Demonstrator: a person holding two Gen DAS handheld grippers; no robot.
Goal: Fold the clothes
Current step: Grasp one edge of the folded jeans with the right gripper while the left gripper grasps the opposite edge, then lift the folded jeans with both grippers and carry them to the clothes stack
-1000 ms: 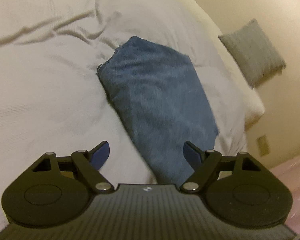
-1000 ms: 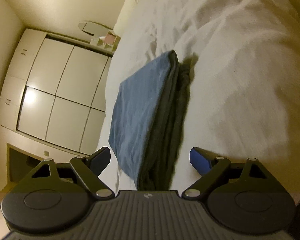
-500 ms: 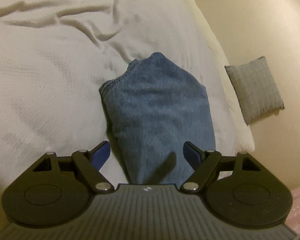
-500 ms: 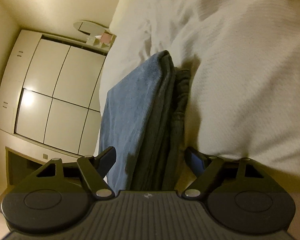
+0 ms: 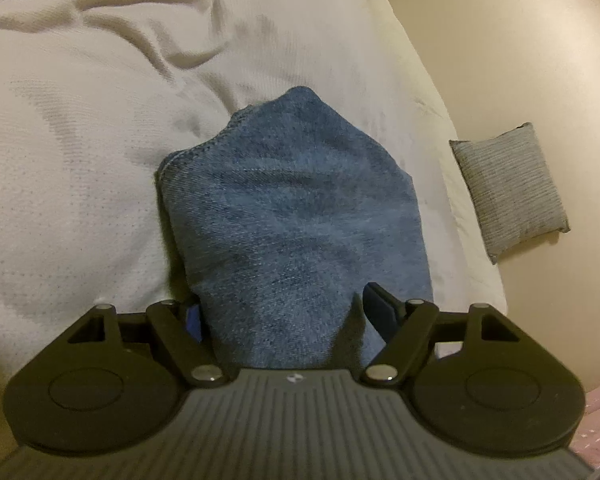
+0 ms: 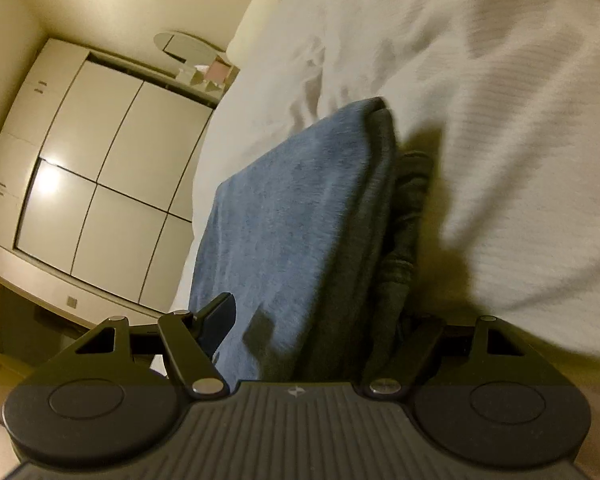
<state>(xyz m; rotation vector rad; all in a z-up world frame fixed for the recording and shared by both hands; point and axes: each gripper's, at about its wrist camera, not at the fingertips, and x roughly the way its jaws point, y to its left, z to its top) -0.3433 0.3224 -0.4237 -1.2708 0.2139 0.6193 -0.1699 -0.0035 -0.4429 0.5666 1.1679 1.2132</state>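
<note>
As both grippers have come closer, the folded jeans (image 5: 292, 216) on the bed (image 5: 80, 160) now lie between their spread jaws; left gripper (image 5: 288, 312) is closing, right gripper (image 6: 320, 320) not yet pinching.

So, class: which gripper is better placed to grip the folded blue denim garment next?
Probably the left gripper: the folded blue denim garment lies centred between its closing fingers. The right gripper straddles only its thick edge.

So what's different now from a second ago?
Both grippers moved in on the folded jeans. The left gripper now straddles their near end, its jaws closing. The right gripper straddles the stacked edge. Neither visibly grips yet. The jeans lie as before on the white bedspread.
</note>
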